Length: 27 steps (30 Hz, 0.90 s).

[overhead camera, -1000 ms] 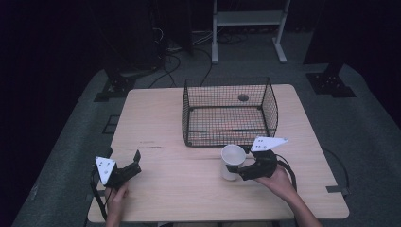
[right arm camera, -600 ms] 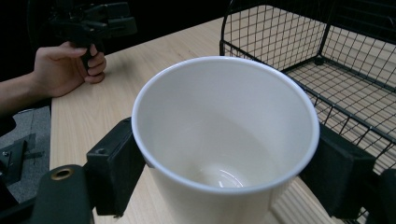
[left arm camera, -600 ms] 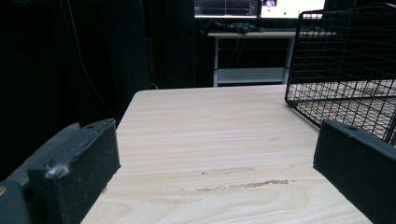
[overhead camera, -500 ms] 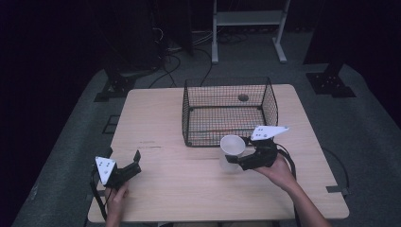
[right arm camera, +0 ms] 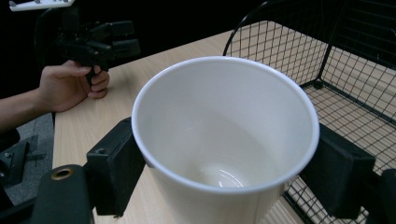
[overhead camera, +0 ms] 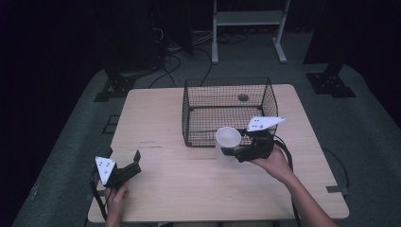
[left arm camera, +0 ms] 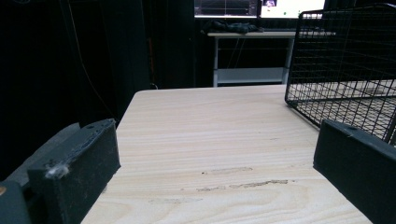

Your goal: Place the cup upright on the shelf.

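A white empty cup (overhead camera: 228, 141) hangs just above the table, in front of the black wire basket (overhead camera: 204, 126). My right gripper (overhead camera: 231, 151) is shut on it from the right side. In the right gripper view the cup (right arm camera: 219, 135) is upright with a black jaw pressed on each side of its wall. The right gripper (right arm camera: 224, 191) holds it beside the basket (right arm camera: 355, 70). At the table's front left corner, my left gripper (overhead camera: 124, 157) rests low and open. In the left gripper view, only bare wood lies between the jaws of the left gripper (left arm camera: 215, 179).
The wooden table (overhead camera: 156, 118) carries the open-topped basket at its far middle; a small dark round thing (overhead camera: 243, 97) shows at its back. The basket (left arm camera: 345, 70) stands to the right of the left gripper. A white shelf frame (overhead camera: 248, 19) stands beyond the table.
The right gripper has lifted the cup off the table and carried it a little up and toward the basket's front wall. The left gripper has stayed put.
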### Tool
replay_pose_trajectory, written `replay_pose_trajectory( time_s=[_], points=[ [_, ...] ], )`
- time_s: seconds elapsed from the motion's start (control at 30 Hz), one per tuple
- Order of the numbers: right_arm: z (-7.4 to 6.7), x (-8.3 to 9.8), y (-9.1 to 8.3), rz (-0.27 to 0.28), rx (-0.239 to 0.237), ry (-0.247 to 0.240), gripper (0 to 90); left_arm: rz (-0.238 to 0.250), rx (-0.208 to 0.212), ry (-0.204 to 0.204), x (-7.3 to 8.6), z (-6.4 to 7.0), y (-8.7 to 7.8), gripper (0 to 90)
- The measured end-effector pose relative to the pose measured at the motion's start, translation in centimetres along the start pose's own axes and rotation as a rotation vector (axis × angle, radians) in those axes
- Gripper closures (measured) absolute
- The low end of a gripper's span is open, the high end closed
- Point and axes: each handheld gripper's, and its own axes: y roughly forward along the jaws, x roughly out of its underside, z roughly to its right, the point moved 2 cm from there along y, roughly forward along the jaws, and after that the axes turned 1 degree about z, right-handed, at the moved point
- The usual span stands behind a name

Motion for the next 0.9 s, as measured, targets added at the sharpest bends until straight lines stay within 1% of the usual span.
replay_pose_trajectory(
  time_s=[0.33, 0.53, 0.9],
  points=[
    [0.6, -1.6, 0.6, -0.002, -0.009, 0.0, 19.9, 0.003, 0.001, -0.004, 0.0, 0.0, 0.0, 0.0],
    [1.0, -2.4, 1.1, -0.011, -0.005, -0.008, 19.9, 0.003, 0.0, -0.005, 0.0, 0.0, 0.0, 0.0],
    [2.0, -3.8, 1.6, -0.014, 0.0, -0.004, 19.9, 0.005, 0.0, -0.007, 0.0, 0.0, 0.0, 0.0]
  ],
)
